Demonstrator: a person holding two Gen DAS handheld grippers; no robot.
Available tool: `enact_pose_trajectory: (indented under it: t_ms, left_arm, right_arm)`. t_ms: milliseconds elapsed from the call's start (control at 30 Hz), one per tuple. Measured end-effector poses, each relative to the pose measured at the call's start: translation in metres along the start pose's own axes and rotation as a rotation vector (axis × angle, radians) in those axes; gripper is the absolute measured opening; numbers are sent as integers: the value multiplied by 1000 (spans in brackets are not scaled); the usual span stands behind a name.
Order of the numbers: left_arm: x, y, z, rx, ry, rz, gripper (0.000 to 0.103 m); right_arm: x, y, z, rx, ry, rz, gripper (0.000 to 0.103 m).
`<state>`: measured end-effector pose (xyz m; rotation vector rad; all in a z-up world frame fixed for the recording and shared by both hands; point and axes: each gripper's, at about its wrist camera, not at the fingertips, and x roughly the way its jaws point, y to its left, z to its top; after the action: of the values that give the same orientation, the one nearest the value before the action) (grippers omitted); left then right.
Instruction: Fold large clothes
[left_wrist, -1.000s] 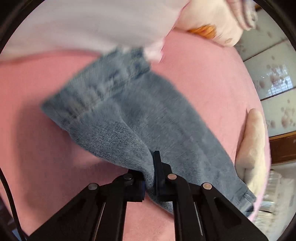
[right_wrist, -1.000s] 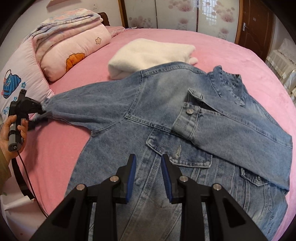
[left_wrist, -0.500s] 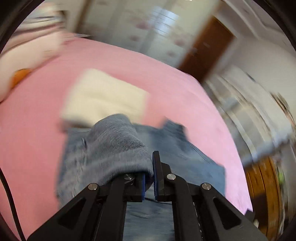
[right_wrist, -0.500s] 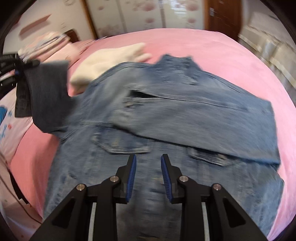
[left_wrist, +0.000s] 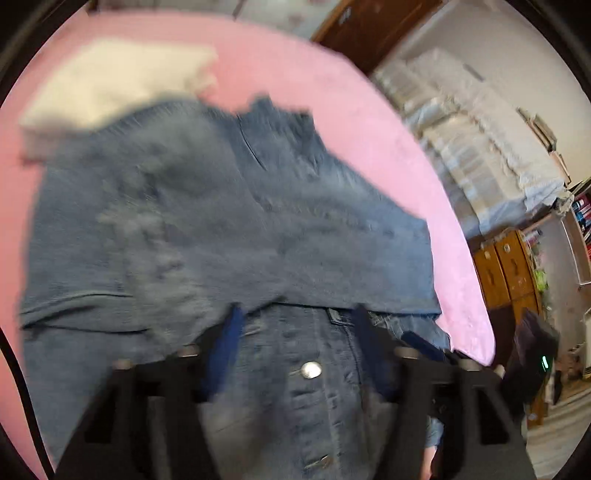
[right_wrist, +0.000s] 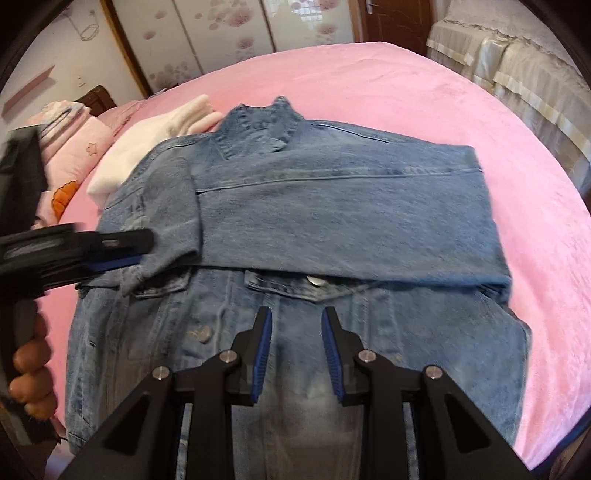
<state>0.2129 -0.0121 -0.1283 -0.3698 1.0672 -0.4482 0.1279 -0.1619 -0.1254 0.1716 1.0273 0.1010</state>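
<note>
A blue denim jacket (right_wrist: 332, 221) lies front up on the pink bed (right_wrist: 480, 110), collar at the far end. Both sleeves are folded across its chest. At the left of the right wrist view, my left gripper (right_wrist: 136, 251) is by the cuff (right_wrist: 162, 258) of the shorter folded sleeve, its jaws opening and no longer pinching it. The left wrist view is blurred: the left gripper (left_wrist: 295, 332) stands wide over the button placket (left_wrist: 310, 369). My right gripper (right_wrist: 295, 343) hovers over the jacket's lower front, slightly open, nothing between its fingers.
A folded white garment (right_wrist: 147, 147) lies beyond the jacket's left shoulder. Pink pillows and quilts (right_wrist: 74, 129) are piled at the far left. A cloth-covered piece of furniture (right_wrist: 517, 66) stands past the bed's right edge. A hand (right_wrist: 29, 362) holds the left gripper's handle.
The left gripper carried the sleeve from the bed's left side over onto the jacket's chest, then its jaws parted and let it go. The right gripper shifted over the jacket's lower middle.
</note>
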Motion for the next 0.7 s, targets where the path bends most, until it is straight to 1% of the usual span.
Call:
enact_pose_trajectory:
  t_ms: [33,67,100,133,167,200,233,267,300,367,400,467,567,667,700]
  left_arm:
    - [-4,7,5,1,-36,27,81]
    - [-18,14,-1,-2,-77,70,81]
    - [-28,22,-6,-12,-92,104,81]
    - [-34,34,-12,-34,-99,147,81]
    - [-42,45,-19,-56,-103,181,81]
    - [-42,59,-24,-91,-103,224,81]
    - [-41,71,-29,-119,-95,247,81]
    - [-40,84,-32,-146,-82,266,78]
    - [-37,93,-35,-168,-70,281,74]
    - [-36,115,-42,-218,-51,296,73]
    - [-35,123,-50,-241,-50,293,73]
    - [-32,137,-58,-269,-52,291,73]
    - [-28,150,-63,-291,-52,292,73]
    - [-25,163,-68,-320,-34,292,73]
    - [-24,166,-70,-333,-33,283,73]
  right_arm:
    - [0,5,2,-12,-6,8,28]
    - [0,14,6,-33,-16,24,29]
    - [0,28,12,-67,-33,43,34]
    - [0,39,15,-99,-50,52,42]
    - [0,52,18,-141,-73,60,46]
    - [-1,73,21,-219,-110,59,51]
    - [-1,86,21,-270,-133,55,52]
    - [1,102,22,-345,-161,50,52]
    - [5,123,19,-445,-190,40,52]
    - [12,147,12,-579,-228,18,52]
    - [20,162,4,-679,-247,-6,52]
    - [35,179,-10,-817,-252,-54,52]
    - [53,187,-26,-946,-239,-96,52]
    - [75,189,-42,-1086,-246,-185,52]
    - [78,189,-45,-1112,-252,-202,52]
